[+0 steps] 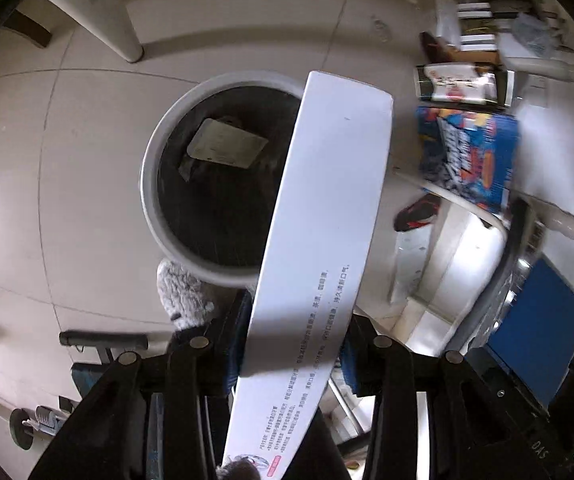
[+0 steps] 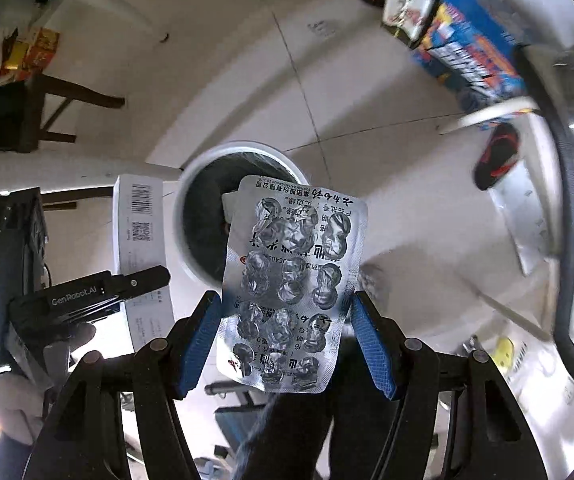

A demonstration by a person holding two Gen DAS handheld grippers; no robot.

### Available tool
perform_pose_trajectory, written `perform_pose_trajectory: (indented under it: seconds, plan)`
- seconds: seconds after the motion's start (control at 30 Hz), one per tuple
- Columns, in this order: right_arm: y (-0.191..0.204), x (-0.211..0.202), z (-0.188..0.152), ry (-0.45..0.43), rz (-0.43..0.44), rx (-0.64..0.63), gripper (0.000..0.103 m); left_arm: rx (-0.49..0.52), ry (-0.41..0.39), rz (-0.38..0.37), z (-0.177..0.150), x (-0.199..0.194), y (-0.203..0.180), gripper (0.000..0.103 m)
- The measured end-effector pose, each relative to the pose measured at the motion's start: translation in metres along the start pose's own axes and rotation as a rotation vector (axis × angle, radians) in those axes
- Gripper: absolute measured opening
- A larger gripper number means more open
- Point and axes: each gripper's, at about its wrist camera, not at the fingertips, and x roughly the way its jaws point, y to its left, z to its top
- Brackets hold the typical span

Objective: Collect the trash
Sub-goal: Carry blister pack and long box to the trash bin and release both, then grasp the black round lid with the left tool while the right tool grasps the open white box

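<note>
A round white trash bin (image 1: pixel 151 184) with a black liner stands on the tiled floor, and a flat pale card (image 1: pixel 227 144) lies inside it. My left gripper (image 1: pixel 299 316) is shut on a long white printed box (image 1: pixel 327 200), a blue pad on each long edge. The box slants over the bin's right rim. In the right wrist view the same bin (image 2: pixel 243 146) lies ahead. My right gripper (image 2: pixel 287 300) is shut on a used silver blister pack (image 2: pixel 295 272), held upright over the bin's near rim. The left gripper (image 2: pixel 127 284) and its white box (image 2: pixel 139 220) show at the left.
Blue printed cartons (image 1: pixel 467 156) and a red-and-black slipper (image 1: pixel 415 212) lie right of the bin. A white table leg (image 1: pixel 127 40) stands beyond it and a grey fuzzy slipper (image 1: pixel 183 296) touches its near side. A dark chair (image 2: pixel 27 112) is at the far left.
</note>
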Motion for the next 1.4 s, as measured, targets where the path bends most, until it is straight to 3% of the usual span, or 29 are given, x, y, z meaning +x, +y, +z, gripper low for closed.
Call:
perform_pose_trajectory:
  seconds: [0.03,0.07,0.1,0.23,0.37,0.43,0.57,0.97,1.4]
  plan:
    - [-0.001,0.016,0.006,0.010,0.005,-0.007,0.068,-0.002,-0.007,0.001,0.007,0.008,0.005,0.076]
    - [-0.003,0.035,0.012,0.023,0.014,-0.011,0.068,-0.005,-0.025,0.003,0.012,0.014,0.011,0.086]
    - [-0.003,0.050,0.017,0.034,0.025,-0.017,0.068,-0.008,-0.040,0.005,0.014,0.014,0.015,0.092]
    - [0.001,0.100,0.031,0.072,0.043,-0.066,0.069,-0.028,-0.099,0.044,0.017,0.016,0.039,0.100]
    - [0.011,0.124,0.036,0.090,0.077,-0.105,0.075,-0.017,-0.233,0.201,0.005,0.002,0.052,0.100]
    - [0.017,0.133,0.037,0.109,0.095,-0.121,0.103,-0.005,-0.292,0.290,-0.002,-0.003,0.054,0.100]
    - [0.022,0.135,0.035,0.124,0.100,-0.144,0.103,0.007,-0.310,0.352,-0.010,-0.015,0.064,0.100]
    - [0.037,0.078,0.018,0.012,-0.160,-0.274,0.103,0.050,-0.306,0.429,-0.049,-0.050,0.033,0.100]
    - [0.065,-0.047,-0.016,-0.084,-0.195,-0.327,0.103,0.056,-0.331,0.387,-0.114,-0.133,-0.008,0.100]
